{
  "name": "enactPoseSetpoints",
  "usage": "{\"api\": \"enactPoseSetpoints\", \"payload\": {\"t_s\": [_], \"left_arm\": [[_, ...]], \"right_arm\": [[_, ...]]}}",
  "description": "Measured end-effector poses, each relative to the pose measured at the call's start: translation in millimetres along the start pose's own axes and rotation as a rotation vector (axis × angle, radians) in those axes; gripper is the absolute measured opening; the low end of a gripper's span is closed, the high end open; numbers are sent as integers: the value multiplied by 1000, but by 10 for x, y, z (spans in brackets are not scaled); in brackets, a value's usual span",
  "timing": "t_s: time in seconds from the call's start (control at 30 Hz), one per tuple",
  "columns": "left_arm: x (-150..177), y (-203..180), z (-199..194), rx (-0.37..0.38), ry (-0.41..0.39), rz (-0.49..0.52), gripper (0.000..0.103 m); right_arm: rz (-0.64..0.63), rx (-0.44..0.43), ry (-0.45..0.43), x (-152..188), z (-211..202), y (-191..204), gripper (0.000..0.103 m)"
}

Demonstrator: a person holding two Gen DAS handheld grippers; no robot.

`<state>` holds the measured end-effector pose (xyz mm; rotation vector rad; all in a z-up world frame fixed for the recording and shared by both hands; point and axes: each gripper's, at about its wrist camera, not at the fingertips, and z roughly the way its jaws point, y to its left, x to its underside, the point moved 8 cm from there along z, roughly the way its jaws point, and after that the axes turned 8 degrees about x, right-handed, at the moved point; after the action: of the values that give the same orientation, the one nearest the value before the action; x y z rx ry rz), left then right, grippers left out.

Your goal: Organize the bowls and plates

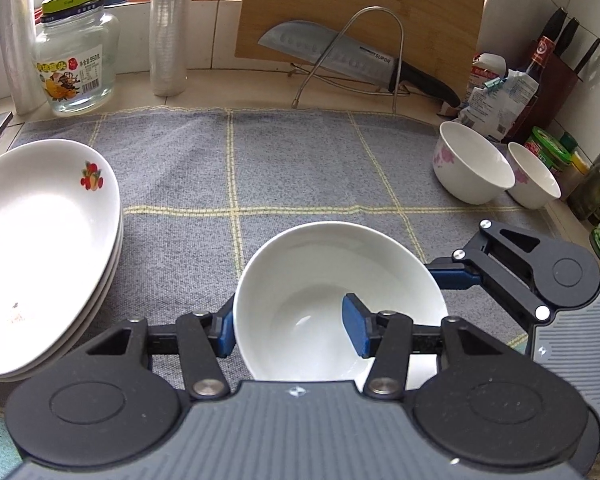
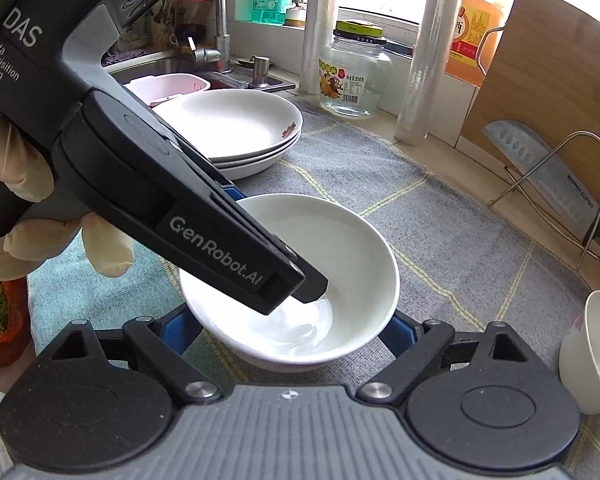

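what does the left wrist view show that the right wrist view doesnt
Only the left wrist view: two flowered bowls side by side, a knife block, and the left claw pinching the white bowl's wall, one pad inside, one outside.

Only the right wrist view: the sink faucet, a pink basin, a gloved hand, and the right claw open around the bowl.

Both: white bowl, stacked plates, glass jar, cleaver, grey cloth.
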<state>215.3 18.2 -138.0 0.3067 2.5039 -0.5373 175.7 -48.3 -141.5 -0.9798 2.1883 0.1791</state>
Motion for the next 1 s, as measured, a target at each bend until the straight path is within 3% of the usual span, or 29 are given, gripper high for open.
{"api": "enactPoseSetpoints", "payload": {"t_s": [0.3, 0.37, 0.43, 0.47, 0.53, 0.8, 1.0], "left_arm": [[28, -28, 45, 7, 3, 2, 54], [23, -37, 34, 8, -7, 5, 65], [8, -36, 1, -10, -29, 6, 88], [-4, -36, -27, -20, -46, 6, 90], [-28, -31, -80, -22, -67, 6, 93], [-189, -121, -279, -80, -156, 85, 100], [-347, -358, -248, -66, -179, 152, 101]], "right_arm": [[16, -5, 18, 65, 24, -21, 94], [15, -4, 18, 67, 25, -23, 95], [6, -5, 18, 69, 27, -14, 95], [7, -6, 13, 70, 20, -17, 97], [17, 2, -17, 52, -35, -44, 103], [4, 49, -20, 174, -261, -132, 103], [86, 94, -24, 324, -498, -430, 103]]}}
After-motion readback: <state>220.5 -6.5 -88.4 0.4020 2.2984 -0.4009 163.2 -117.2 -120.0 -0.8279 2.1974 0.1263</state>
